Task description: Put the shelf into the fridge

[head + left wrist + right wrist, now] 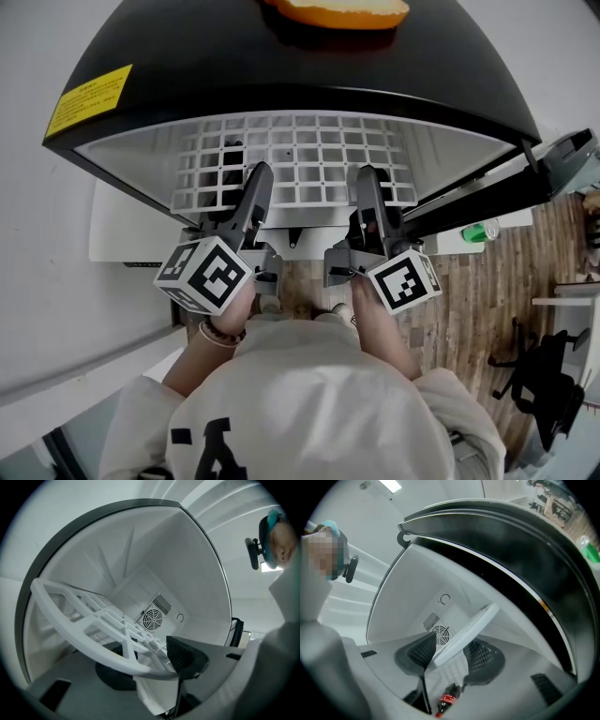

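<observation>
1. White plastic lattice shelf (300,155) sits partly inside the black-topped fridge (234,75), front edge protruding.
2. Left tongs (246,173) and right tongs (370,183) reach roughly level, side by side, each clenched on that edge with ribbed pads.

A yellow sticker (89,98) on the black top of the fridge (187,56) carries lines of print too small to read. Square black-and-white code markers, without lettering, cover the cubes of the left gripper (246,176) and right gripper (370,180). The red label on a bottle (445,700) inside the fridge is illegible.
</observation>
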Demonstrator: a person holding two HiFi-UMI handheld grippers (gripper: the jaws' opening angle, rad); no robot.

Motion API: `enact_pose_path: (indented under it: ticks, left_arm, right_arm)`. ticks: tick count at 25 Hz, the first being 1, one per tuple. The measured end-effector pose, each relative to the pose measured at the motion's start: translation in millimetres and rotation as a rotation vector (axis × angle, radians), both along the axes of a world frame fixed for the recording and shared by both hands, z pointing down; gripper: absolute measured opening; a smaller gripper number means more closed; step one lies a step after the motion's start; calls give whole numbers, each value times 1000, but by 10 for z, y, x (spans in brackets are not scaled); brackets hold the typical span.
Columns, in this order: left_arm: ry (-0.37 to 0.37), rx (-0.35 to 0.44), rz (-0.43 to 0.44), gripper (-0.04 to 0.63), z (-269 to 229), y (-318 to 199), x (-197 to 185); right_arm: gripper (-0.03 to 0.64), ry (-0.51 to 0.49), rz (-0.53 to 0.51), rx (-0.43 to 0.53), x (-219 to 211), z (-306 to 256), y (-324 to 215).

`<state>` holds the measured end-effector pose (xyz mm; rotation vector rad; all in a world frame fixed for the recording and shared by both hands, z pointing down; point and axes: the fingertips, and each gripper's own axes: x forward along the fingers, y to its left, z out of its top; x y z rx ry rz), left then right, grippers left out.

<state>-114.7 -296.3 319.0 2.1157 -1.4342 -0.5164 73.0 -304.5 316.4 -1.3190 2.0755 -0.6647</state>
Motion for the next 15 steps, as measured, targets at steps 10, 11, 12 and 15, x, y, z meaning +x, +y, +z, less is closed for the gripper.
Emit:
enact_pose_path:
  ticks: [10,11,12,15]
  left_arm:
    - [-1,1,0,184,-1,-31,-7]
    - [-1,1,0,184,0,-32,-5]
    - [0,1,0,184,1,-32,-2]
    - [0,2,0,184,1,-38,-3]
  right_arm:
    - [193,0,-3,2,-9,0,-30]
    - [193,0,-2,2,-8,1,-31]
    - [193,-1,-5,7,-12,-8,-32]
    - [192,-2,-14,21,-26,-31,-40]
